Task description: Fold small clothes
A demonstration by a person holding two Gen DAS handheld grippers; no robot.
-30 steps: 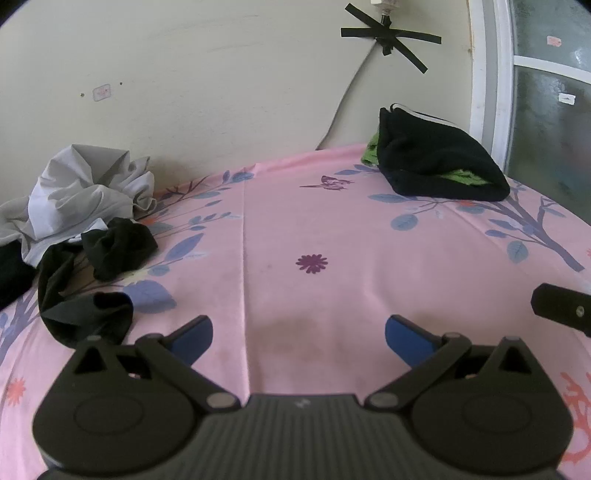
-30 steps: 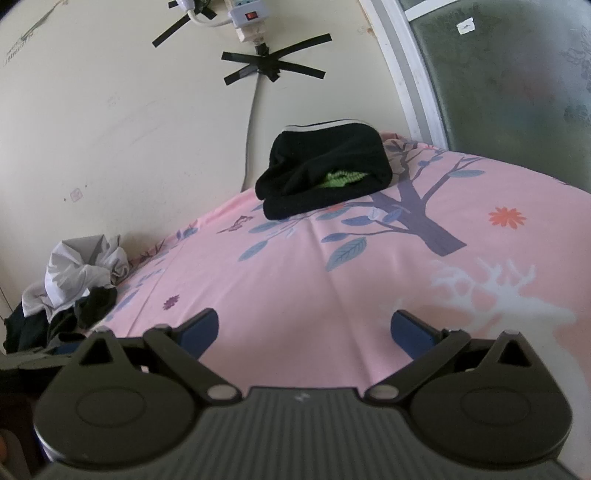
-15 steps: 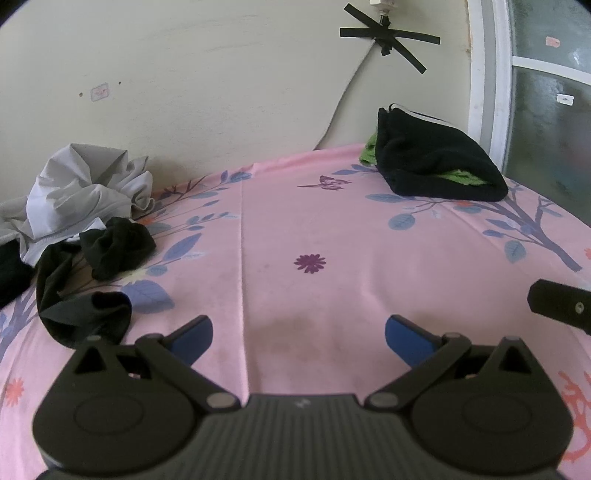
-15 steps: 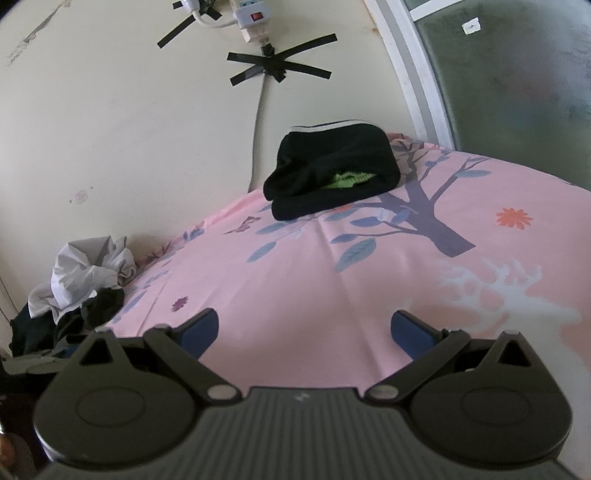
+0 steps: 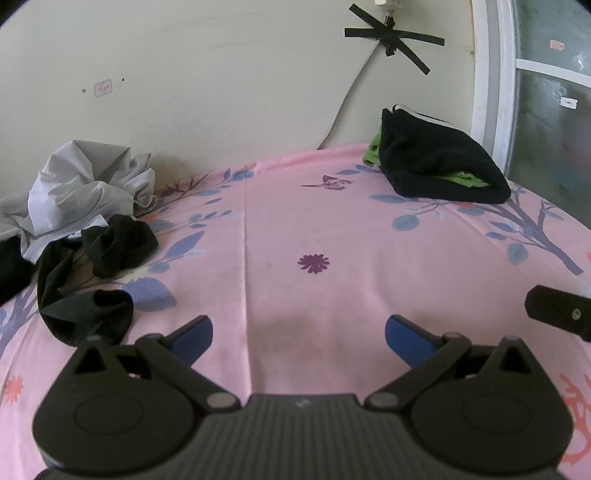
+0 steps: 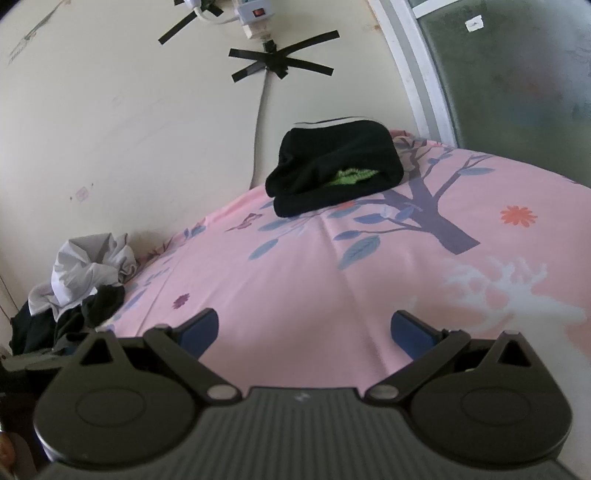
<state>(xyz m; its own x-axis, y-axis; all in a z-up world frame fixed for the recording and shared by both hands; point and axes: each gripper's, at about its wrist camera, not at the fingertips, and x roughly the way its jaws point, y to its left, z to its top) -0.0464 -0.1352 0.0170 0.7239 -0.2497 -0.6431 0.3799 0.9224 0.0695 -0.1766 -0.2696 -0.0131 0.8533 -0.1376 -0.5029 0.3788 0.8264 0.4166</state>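
Cream wall [image 5: 221, 74] behind, marked with crossed strips of black tape [image 5: 393, 35], a grey cable [image 5: 347, 103] dropping to the surface. White door frame [image 5: 491, 81] and frosted glass at the right edge. Below, a pink sheet [image 5: 332, 229] printed with blue leaves, a purple flower and a dark tree trunk, spread flat with one crease running down the middle.

At the left of the left wrist view: a crumpled grey-white garment [image 5: 81, 188] against the wall, with loose black clothes [image 5: 92, 273] tumbled in front of it — unfolded. At upper right, a folded black stack [image 5: 439, 166] with a green piece showing between the layers, lying near the wall.

Seen only from the right wrist: a white power strip [image 6: 255, 14] taped high on the wall, an orange flower and a white deer print at the right of the sheet, and the same folded stack [image 6: 332, 170] in the upper middle, the loose pile [image 6: 88, 288] small at the far left. Seen only from the left wrist: a black bar — part of the other tool — jutting in at the right edge.

Left gripper [image 5: 299, 332]: blue-tipped fingers [image 5: 194, 334] spread wide, nothing between them, hovering over bare sheet beside the black clothes. Right gripper [image 6: 304, 330]: fingers [image 6: 412, 332] equally wide apart, empty, over bare sheet.
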